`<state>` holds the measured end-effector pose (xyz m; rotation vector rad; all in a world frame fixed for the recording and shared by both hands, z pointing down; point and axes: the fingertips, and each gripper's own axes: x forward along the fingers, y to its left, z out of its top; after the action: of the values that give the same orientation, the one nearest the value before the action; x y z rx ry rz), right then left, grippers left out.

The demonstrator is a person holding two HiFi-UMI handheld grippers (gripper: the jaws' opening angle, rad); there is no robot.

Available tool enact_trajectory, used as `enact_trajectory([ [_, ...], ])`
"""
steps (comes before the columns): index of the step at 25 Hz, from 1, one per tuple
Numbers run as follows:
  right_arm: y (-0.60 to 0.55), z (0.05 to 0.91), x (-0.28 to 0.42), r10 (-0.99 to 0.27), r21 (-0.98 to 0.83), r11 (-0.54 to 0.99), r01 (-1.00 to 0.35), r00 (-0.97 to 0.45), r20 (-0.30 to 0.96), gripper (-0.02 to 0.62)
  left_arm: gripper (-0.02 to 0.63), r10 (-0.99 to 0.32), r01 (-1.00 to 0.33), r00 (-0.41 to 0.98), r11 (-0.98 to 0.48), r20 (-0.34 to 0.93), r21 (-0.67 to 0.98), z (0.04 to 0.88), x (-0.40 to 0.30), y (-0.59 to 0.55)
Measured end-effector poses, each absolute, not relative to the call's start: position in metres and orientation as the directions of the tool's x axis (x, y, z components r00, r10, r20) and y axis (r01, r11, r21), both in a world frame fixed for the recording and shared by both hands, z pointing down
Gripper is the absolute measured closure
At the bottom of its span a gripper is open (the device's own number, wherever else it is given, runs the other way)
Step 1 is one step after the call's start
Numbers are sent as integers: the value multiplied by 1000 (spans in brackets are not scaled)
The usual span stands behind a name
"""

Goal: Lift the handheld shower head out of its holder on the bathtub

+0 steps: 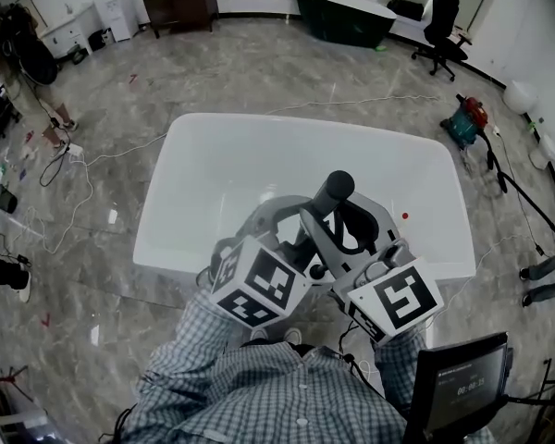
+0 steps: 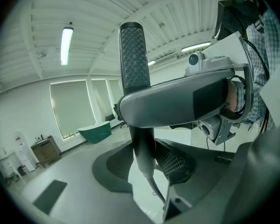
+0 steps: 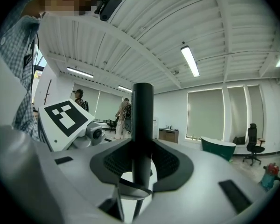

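Lift step in hand. Left claw (image 2: 144, 164) and right claw (image 3: 142, 164) both clamping on handle of shower head (image 2: 134, 55), holding it upright above bathtub (image 1: 213, 155); hose (image 2: 155, 188) trailing below. No holder showing. Next move, judged: carrying head clear, minding hose slack.

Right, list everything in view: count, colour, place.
white bathtub: one, white, mid-floor under the grippers
shower head: one, dark, upright between both grippers' jaws
green bathtub: one, dark green, far wall
office chair: one, black, right of the green bathtub
cabinet: one, dark wood, far wall, left
machine: one, red and teal, floor at right
screen: one, black, lower right
left gripper: one, grey, shut on the shower head
right gripper: one, grey, shut on the shower head
shirt: one, checked, bottom edge
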<state>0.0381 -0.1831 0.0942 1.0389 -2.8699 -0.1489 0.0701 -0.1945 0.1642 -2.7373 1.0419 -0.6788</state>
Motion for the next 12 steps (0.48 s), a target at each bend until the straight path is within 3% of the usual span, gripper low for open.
enact_trajectory([
  [12,-179,63,42,-620,157,776,-611,-785,10,462,462,-654,-579,661,-756,368,-305,135,77,-192],
])
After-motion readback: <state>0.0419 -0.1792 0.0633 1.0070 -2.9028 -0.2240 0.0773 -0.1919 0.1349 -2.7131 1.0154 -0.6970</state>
